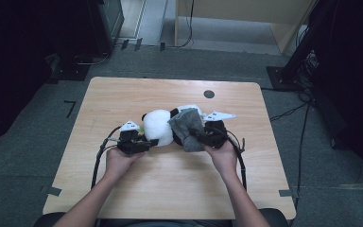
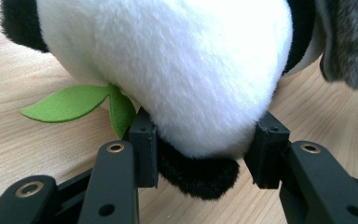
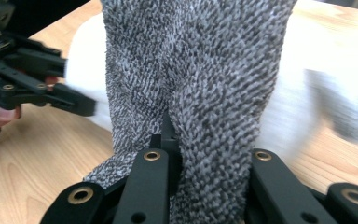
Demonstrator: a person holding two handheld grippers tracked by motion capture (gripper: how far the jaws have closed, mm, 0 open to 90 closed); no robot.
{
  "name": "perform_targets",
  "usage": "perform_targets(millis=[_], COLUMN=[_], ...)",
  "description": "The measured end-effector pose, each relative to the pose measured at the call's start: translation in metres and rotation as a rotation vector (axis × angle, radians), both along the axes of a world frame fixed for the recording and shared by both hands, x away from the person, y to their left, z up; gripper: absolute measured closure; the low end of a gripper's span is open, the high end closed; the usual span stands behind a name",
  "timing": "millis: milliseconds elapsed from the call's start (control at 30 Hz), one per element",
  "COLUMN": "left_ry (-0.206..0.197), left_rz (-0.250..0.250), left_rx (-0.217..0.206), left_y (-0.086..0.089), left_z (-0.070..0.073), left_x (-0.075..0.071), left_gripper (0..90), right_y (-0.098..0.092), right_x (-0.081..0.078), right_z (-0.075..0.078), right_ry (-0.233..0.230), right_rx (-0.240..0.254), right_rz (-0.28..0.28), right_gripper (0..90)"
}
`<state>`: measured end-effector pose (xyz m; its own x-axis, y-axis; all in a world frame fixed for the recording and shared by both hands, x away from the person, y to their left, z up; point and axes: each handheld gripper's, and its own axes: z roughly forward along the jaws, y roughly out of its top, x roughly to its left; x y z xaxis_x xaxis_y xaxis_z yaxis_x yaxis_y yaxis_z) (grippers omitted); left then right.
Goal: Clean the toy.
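From above, I count one table [image 1: 137,189], one toy panda [image 1: 158,125], one grey cloth [image 1: 188,128], two hands and two grippers. The panda lies near the middle of the wooden table. The left gripper [image 1: 147,143] is at the panda's near left side, held by the left hand [image 1: 118,161]. The right gripper [image 1: 202,137] is held by the right hand [image 1: 224,153] and has the grey cloth, which hangs over the panda's right side.

In the left gripper view, the two black jaws sit on either side of the panda's [image 2: 177,70] white body and press into its fur, so they are clamped on it. One black paw [image 2: 200,175] pokes out between them. Two green leaves [image 2: 70,105] stick out beside the panda, just above the table [image 2: 23,144].

In the right gripper view, the jaws are closed tight on the fuzzy grey cloth [image 3: 200,84], which stands up in front. The left gripper [image 3: 81,106] is off to the side, over the table [image 3: 32,154].
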<state>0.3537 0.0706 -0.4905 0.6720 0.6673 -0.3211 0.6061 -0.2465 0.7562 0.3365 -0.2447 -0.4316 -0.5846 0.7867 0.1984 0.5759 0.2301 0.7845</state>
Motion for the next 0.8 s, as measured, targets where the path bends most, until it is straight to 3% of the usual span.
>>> perform_targets(millis=[233, 333, 400, 500, 667, 800], left_ry=[0.020, 0.032, 0.035, 0.043, 0.054, 0.056], left_rz=[-0.014, -0.016, -0.015, -0.013, -0.008, -0.004], left_rx=[-0.005, -0.010, -0.006, -0.011, -0.013, -0.017], left_y=[-0.001, 0.000, 0.000, 0.000, 0.001, 0.001], left_z=[0.002, 0.001, 0.001, 0.002, 0.002, 0.002], left_x=[0.003, 0.004, 0.004, 0.004, 0.005, 0.005], left_gripper=[54.3, 54.5, 54.6, 54.6, 54.5, 54.4], right_y=[-0.025, -0.032, -0.038, -0.044, -0.044, -0.043], right_x=[0.004, 0.008, 0.011, 0.015, 0.018, 0.022], right_z=[-0.008, -0.011, -0.016, -0.026, -0.034, -0.046], right_ry=[0.016, 0.010, 0.038, 0.093, 0.118, 0.169], right_rx=[0.025, -0.022, -0.037, 0.025, 0.009, -0.027], right_rz=[-0.067, -0.104, -0.139, -0.155, -0.161, -0.173], right_gripper=[78.0, 78.2, 78.4, 78.5, 78.5, 78.5])
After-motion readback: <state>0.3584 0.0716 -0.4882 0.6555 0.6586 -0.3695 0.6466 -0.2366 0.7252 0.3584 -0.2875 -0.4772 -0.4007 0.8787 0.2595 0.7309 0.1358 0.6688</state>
